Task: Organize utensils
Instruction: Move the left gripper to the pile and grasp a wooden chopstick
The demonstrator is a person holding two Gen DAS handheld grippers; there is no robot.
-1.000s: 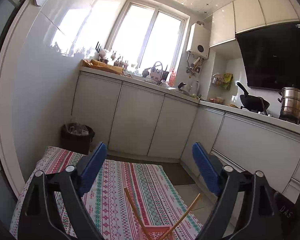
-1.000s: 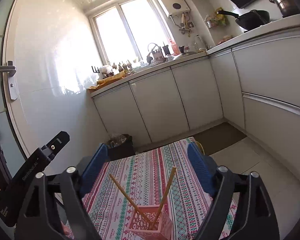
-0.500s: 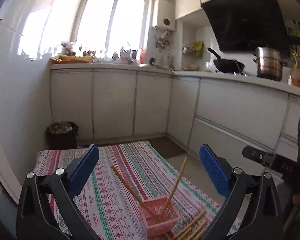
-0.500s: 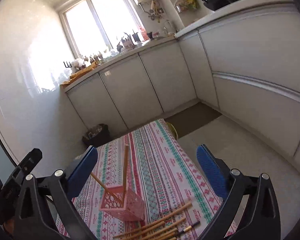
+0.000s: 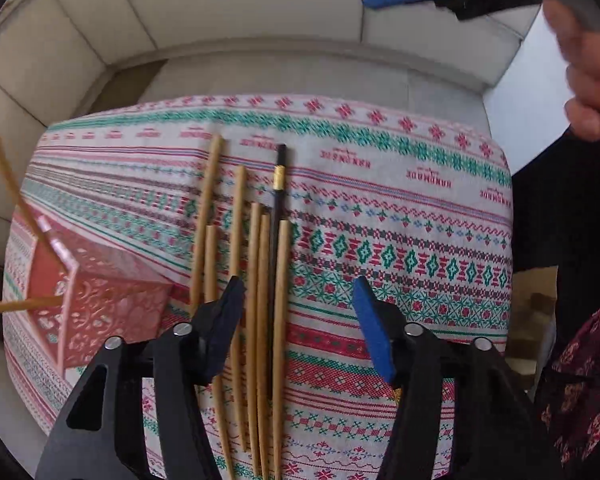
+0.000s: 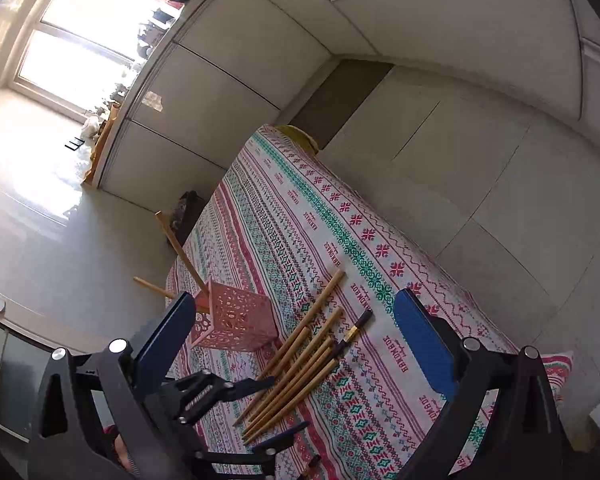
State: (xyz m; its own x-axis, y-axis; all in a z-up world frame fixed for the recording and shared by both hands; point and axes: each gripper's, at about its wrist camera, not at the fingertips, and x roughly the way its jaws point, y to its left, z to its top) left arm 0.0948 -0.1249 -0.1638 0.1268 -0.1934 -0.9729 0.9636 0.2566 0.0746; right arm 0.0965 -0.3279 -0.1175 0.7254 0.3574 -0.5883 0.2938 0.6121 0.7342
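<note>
Several wooden chopsticks (image 5: 256, 280) and one black chopstick (image 5: 278, 200) lie side by side on the patterned tablecloth (image 5: 400, 220). A pink perforated holder (image 5: 104, 300) stands to their left with two wooden chopsticks in it. My left gripper (image 5: 298, 312) is open and empty, low over the near ends of the chopsticks. My right gripper (image 6: 292, 332) is open and empty, higher up. In the right wrist view the chopsticks (image 6: 300, 360), the holder (image 6: 236, 320) and the left gripper (image 6: 276, 408) all show.
White kitchen cabinets (image 6: 240, 60) run along the far side of the tiled floor (image 6: 460, 160). The table's edges drop off close to the chopsticks. A dark bin (image 6: 186, 208) stands by the cabinets. A bright window (image 6: 80, 40) is at the upper left.
Both grippers have tipped from looking across the kitchen to looking down at the table. The left gripper has come down close over the loose chopsticks. Both stay open.
</note>
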